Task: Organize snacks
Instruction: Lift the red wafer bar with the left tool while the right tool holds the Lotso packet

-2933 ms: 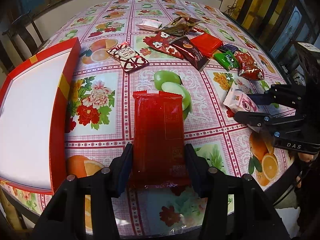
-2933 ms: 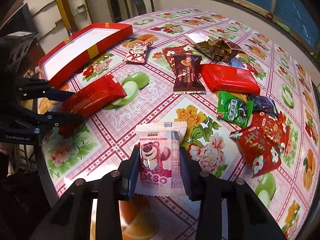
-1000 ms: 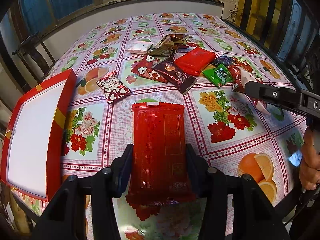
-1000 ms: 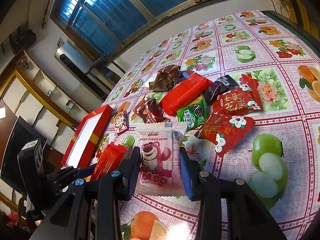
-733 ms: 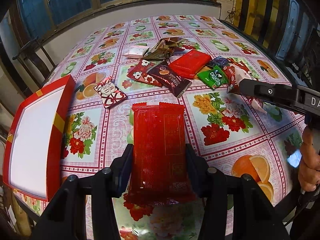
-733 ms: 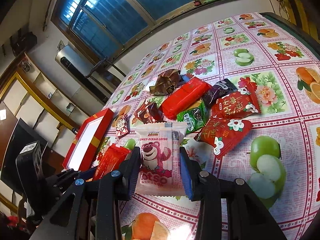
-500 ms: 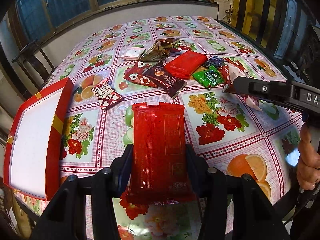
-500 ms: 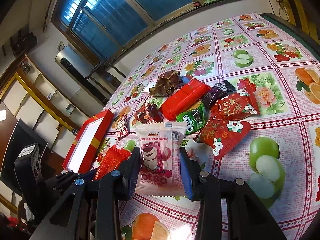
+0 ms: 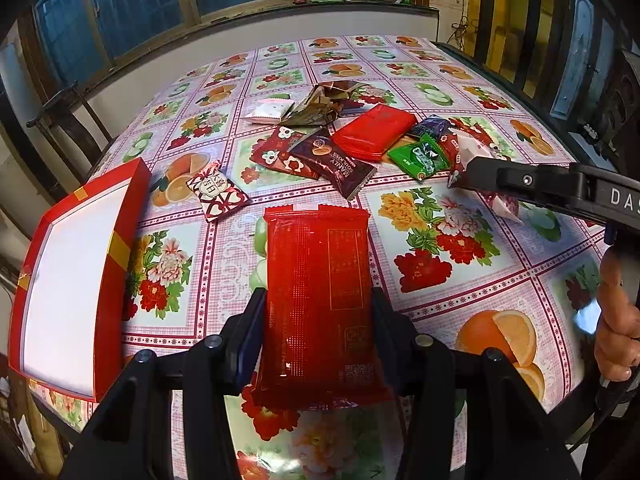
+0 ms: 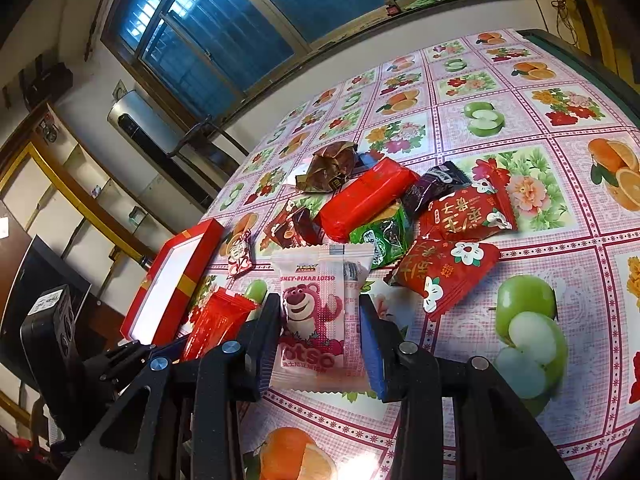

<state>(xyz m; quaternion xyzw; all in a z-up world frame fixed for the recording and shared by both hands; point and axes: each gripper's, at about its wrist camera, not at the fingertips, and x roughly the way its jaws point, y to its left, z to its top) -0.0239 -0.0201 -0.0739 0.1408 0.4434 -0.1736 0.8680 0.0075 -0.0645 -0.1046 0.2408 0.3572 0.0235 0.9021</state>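
My left gripper [image 9: 318, 312] is shut on a long red snack packet [image 9: 318, 280], held above the flowered tablecloth. My right gripper [image 10: 320, 328] is shut on a pink-and-white Lotso bear packet [image 10: 316, 312], also lifted off the table. In the left wrist view the right gripper shows at the right edge with the pink packet [image 9: 476, 152] in it. A red box with a white inside [image 9: 120, 216] lies open at the table's left edge, also seen as the red box [image 10: 200, 256] in the right wrist view. The red packet [image 10: 216, 324] shows there too, beside the box.
A heap of snacks lies mid-table: a red bar [image 9: 374, 136], a brown packet [image 9: 336, 162], a green packet [image 9: 420, 158], red flowered packets [image 10: 444, 268], a crumpled gold wrapper [image 10: 330, 166], a heart-patterned packet [image 9: 218, 192]. A hand [image 9: 616, 320] holds the right gripper's handle. The table's edge runs close below both grippers.
Both grippers rose from the table with their packets about three seconds ago. Over the last second the left view drifted slightly back; the right has stayed still.
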